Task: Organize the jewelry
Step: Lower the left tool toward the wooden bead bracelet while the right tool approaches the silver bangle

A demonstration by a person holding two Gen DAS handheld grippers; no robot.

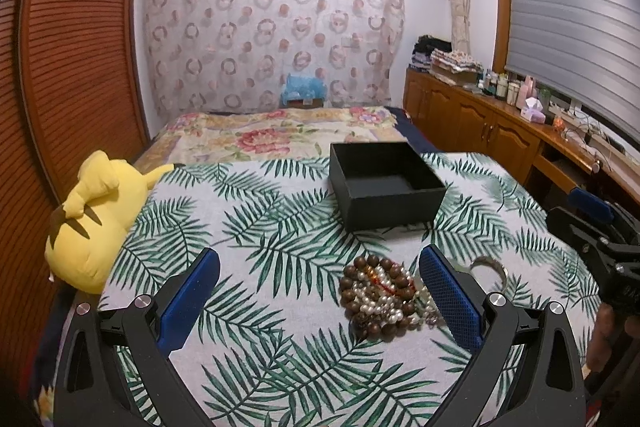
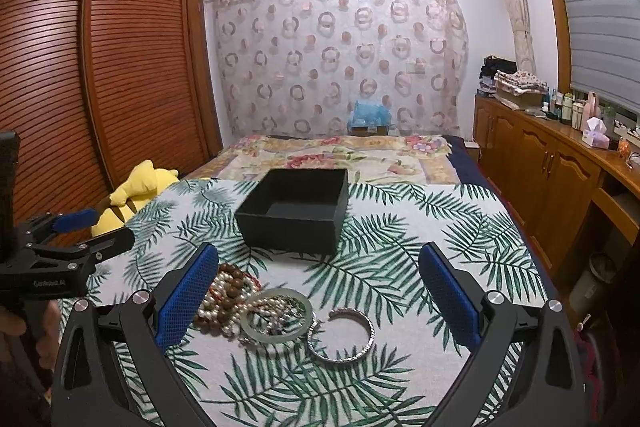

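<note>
Nearest the right wrist camera, the right claw (image 2: 318, 287) stands wide open and holds nothing; its blue pads (image 2: 186, 297) flank the jewelry on the leaf-print cloth (image 2: 400, 227) that covers the bed. Between those pads lies a silver bangle (image 2: 342, 335), an open cuff with a ribbed rim, lying flat and touching a pale green bangle (image 2: 276, 315) just to its left. The green ring rests over a tangle of white pearls (image 2: 224, 285) and a string of dark brown wooden beads (image 2: 234, 281), with a thin red strand running through the heap.

In the left wrist view the left claw (image 1: 318, 287) is likewise spread wide and empty. The same heap sits just inside its right pad (image 1: 450, 295), the brown beads encircling the pearls, while the silver cuff peeks out beyond that pad.

Behind the jewelry, near but apart from it, stands a black box (image 2: 296, 207), square, lidless and open at the top. Its visible interior is bare and dark; nothing shows inside it.

At the cloth's left edge lies a yellow plush toy (image 1: 94, 219). Farther off come a floral bedspread (image 2: 340, 155), wooden cabinets (image 2: 540, 163) along the right wall, and a patterned curtain (image 2: 340, 55).
</note>
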